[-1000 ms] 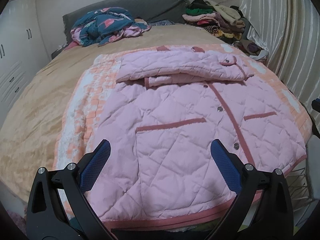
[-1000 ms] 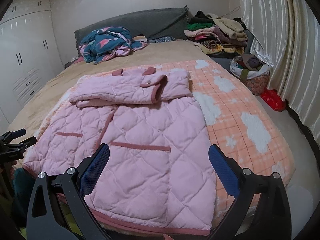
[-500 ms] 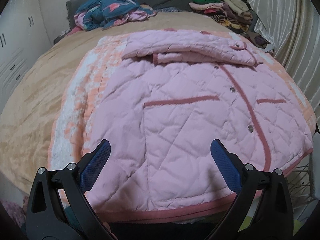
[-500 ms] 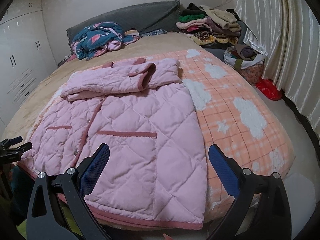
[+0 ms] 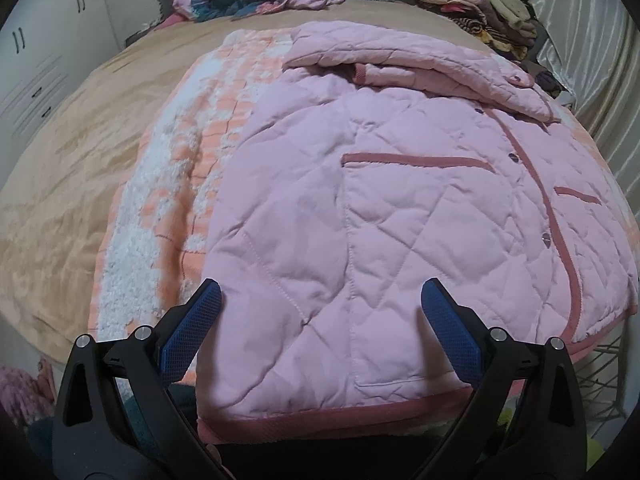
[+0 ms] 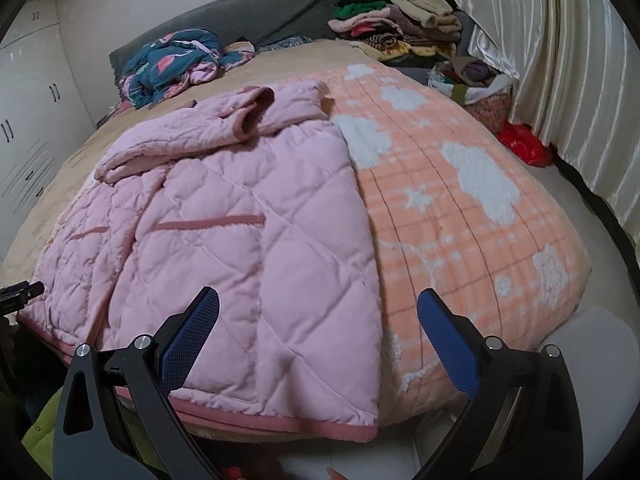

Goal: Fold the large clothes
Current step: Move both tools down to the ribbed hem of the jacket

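Note:
A pink quilted jacket (image 5: pixel 400 216) lies front-up on the bed, its sleeves folded across the chest (image 5: pixel 412 60) and its darker pink hem (image 5: pixel 340 416) at the near bed edge. My left gripper (image 5: pixel 320 320) hovers open over the hem's left corner, with nothing between its blue pads (image 5: pixel 188 336). In the right wrist view the same jacket (image 6: pixel 240 232) fills the left half. My right gripper (image 6: pixel 318 320) hangs open above the jacket's right hem corner (image 6: pixel 360 428), holding nothing. The left gripper's tip (image 6: pixel 20 294) peeks in at the far left.
An orange plaid blanket with white clouds (image 6: pixel 460 200) lies under the jacket on a tan bedspread (image 5: pixel 80 160). A blue patterned garment (image 6: pixel 172 60) sits by the grey headboard. Piled clothes (image 6: pixel 392 20), a laundry basket (image 6: pixel 480 88) and curtains (image 6: pixel 580 60) stand right.
Both grippers have moved forward and lower toward the jacket's hem, so the jacket looks larger. Both stay open. The jacket itself has not moved.

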Demonstrator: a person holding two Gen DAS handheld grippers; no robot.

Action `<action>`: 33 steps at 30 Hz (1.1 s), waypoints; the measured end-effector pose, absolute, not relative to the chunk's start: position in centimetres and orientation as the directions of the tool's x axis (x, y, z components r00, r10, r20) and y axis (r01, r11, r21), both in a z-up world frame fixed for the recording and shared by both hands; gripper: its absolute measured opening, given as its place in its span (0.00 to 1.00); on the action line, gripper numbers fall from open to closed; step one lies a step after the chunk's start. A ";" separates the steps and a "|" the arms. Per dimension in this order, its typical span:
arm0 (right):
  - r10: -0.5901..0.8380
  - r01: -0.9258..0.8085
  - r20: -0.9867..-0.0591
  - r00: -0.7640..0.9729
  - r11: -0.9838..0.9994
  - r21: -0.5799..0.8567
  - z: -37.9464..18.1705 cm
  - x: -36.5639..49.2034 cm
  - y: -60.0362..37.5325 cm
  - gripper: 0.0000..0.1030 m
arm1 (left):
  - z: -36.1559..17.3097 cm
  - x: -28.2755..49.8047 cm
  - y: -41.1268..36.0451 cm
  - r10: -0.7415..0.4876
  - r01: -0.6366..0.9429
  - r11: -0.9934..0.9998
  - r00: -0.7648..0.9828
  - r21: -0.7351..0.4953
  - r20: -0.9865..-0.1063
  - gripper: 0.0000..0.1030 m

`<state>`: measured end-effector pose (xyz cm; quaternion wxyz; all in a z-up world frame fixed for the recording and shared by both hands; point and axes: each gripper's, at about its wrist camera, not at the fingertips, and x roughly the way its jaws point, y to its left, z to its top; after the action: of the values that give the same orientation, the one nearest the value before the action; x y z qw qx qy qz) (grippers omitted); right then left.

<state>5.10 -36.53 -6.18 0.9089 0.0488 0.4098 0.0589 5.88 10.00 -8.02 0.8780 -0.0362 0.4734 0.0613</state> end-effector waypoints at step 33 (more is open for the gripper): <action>0.221 -0.075 -0.837 0.500 0.974 0.213 -13.5 4.9 -36.6 0.96 | -11.1 8.1 13.1 -0.007 -0.136 0.989 0.371 -0.062 -0.928 0.91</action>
<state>4.94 -36.65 -13.47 0.8629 0.0742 0.4925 0.0859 8.07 13.09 -11.06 0.8256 -0.0639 0.5593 0.0390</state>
